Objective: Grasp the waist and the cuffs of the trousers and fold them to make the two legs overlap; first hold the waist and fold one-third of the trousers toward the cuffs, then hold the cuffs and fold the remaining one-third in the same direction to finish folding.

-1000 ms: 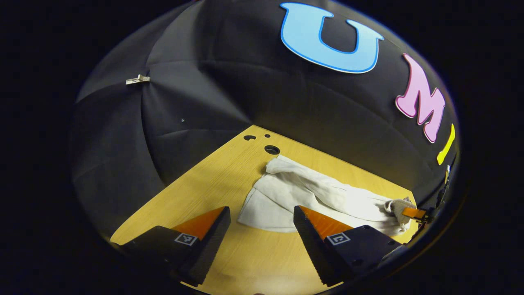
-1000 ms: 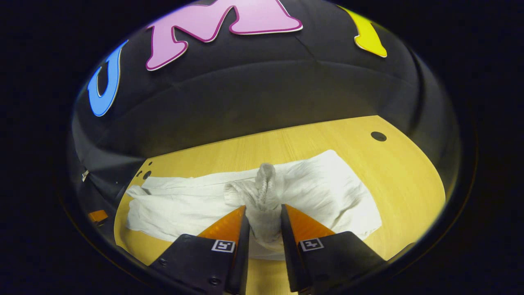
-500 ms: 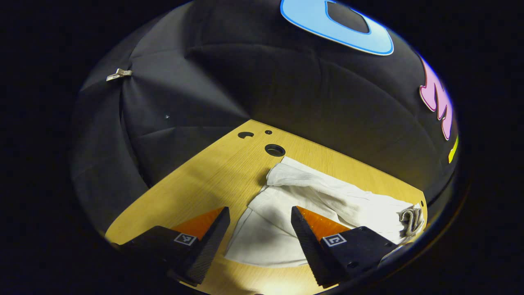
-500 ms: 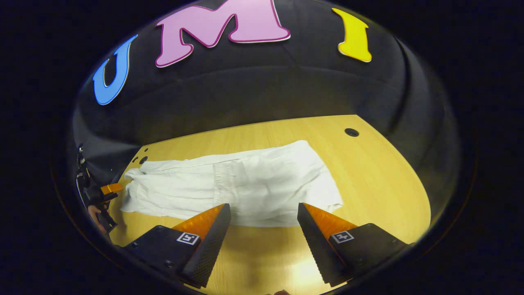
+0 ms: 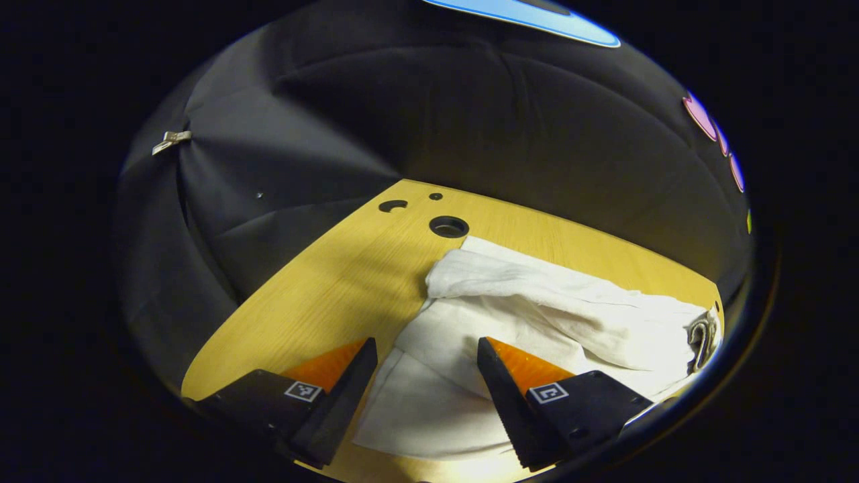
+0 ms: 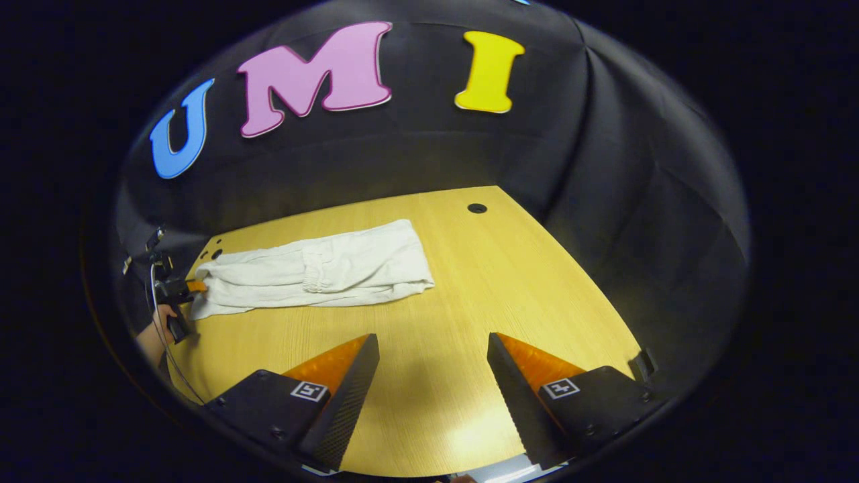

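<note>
Lying on the wooden surface (image 6: 470,282), the white trousers (image 6: 315,272) stretch out as a long folded strip near the far left corner, close to the round holes (image 5: 448,227) in the board. In the left gripper view, the left tongs (image 5: 426,376) are released, spread wide just over the near cuff end of the cloth. In the right gripper view, the right tongs (image 6: 433,376) are likewise released, hovering above bare wood, well apart from the trousers.

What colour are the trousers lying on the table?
White, plain with no pattern; the trousers show best whole in the right gripper view, on the wooden table.
</note>
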